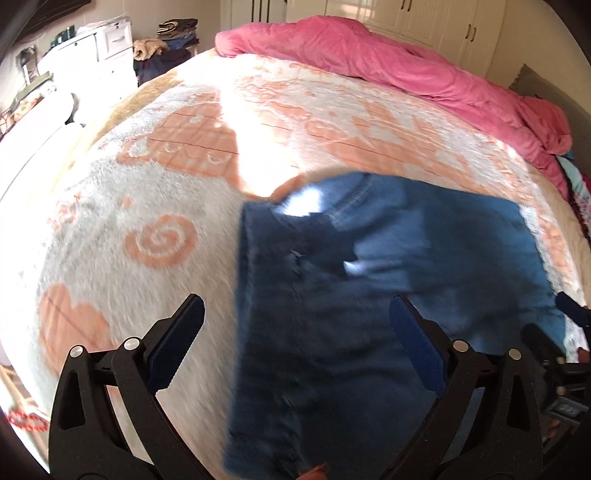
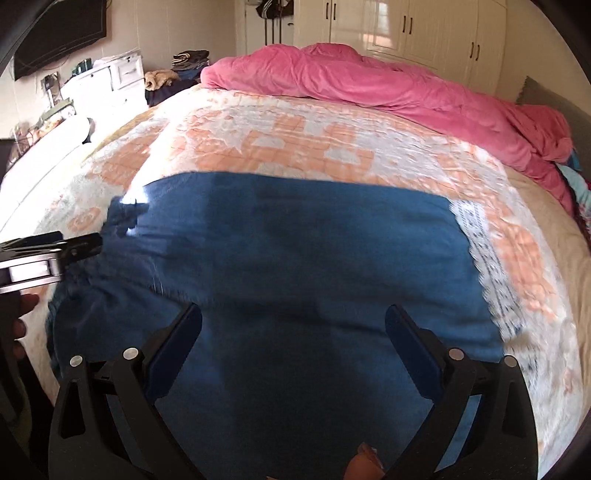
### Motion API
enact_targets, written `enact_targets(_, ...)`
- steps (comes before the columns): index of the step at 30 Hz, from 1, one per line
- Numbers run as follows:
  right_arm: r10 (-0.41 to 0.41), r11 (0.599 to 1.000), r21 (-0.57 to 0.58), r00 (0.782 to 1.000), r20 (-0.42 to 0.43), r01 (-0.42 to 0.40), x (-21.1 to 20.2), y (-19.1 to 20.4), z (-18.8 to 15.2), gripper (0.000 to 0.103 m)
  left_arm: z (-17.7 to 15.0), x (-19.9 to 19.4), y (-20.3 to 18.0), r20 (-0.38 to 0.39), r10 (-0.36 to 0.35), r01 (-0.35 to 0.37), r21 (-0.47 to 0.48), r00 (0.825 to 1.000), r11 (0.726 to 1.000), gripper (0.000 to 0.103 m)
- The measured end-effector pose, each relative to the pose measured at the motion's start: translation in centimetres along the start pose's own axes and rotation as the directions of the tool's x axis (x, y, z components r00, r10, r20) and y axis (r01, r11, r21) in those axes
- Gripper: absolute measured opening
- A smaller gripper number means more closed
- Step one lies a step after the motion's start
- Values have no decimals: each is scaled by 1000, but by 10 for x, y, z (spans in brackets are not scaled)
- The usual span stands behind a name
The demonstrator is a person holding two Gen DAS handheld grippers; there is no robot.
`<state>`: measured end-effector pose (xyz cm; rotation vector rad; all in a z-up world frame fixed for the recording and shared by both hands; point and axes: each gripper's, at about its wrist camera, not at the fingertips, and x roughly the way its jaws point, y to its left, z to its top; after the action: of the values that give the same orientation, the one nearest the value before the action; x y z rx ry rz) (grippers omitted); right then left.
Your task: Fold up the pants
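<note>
Blue denim pants [image 1: 369, 295] lie folded in a flat rectangle on the bed, also filling the middle of the right wrist view [image 2: 288, 266]. My left gripper [image 1: 295, 306] is open and empty, hovering above the pants' left edge. My right gripper [image 2: 293, 317] is open and empty, hovering above the near part of the pants. The left gripper shows from the side at the left edge of the right wrist view [image 2: 48, 251], beside the pants' left edge. The right gripper's body shows at the right edge of the left wrist view [image 1: 565, 354].
The bed has a white and peach patterned blanket [image 1: 147, 206], also in the right wrist view [image 2: 295, 136]. A crumpled pink duvet [image 1: 388, 62] lies along the far side. White drawers and piled clothes [image 2: 122, 77] stand left of the bed. White wardrobes [image 2: 424, 29] line the back wall.
</note>
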<state>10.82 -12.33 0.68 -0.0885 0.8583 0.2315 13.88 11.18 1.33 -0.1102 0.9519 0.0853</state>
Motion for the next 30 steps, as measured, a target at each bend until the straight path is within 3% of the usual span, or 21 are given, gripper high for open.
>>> enact_targets(3, 47, 999, -7, 999, -27, -48, 18, -2, 25, 99, 21, 19, 12, -5, 14, -13, 18, 1000, 1000, 94)
enact_targets(7, 1, 993, -116, 999, -36, -6, 36, 4, 42, 99, 41, 40, 21, -17, 51, -50, 60, 999, 997, 94)
enact_targets(9, 16, 990, -139, 999, -52, -23, 50, 4, 53, 99, 48, 48, 21, -10, 54, -53, 92, 999, 994, 94)
enact_targets(12, 57, 988, -138, 996, -70, -67, 65, 4, 67, 99, 55, 63, 24, -41, -17, 20, 85, 999, 996, 94)
enact_targets(15, 46, 980, -192, 997, -62, -57, 79, 8, 87, 99, 56, 70, 23, -41, -78, 81, 84, 996, 993, 93)
enact_targets(17, 50, 973, -224, 998, -49, -60, 84, 11, 96, 99, 55, 76, 22, -59, -119, 124, 88, 991, 988, 81)
enact_targets(18, 51, 970, -236, 998, -46, -60, 88, 12, 103, 99, 54, 79, 22, -61, -138, 143, 86, 989, 986, 65)
enact_targets(21, 76, 955, -282, 996, -47, -86, 100, 17, 116, 99, 53, 79, 19, -40, -146, 150, 123, 988, 981, 38)
enact_targets(24, 87, 935, -336, 992, -89, -112, 118, 24, 126, 99, 51, 66, 14, -10, -161, 161, 157, 987, 974, 29)
enact_targets(30, 141, 879, -436, 979, -146, -192, 140, 39, 135, 99, 48, 31, 15, 103, -188, 166, 191, 977, 967, 27)
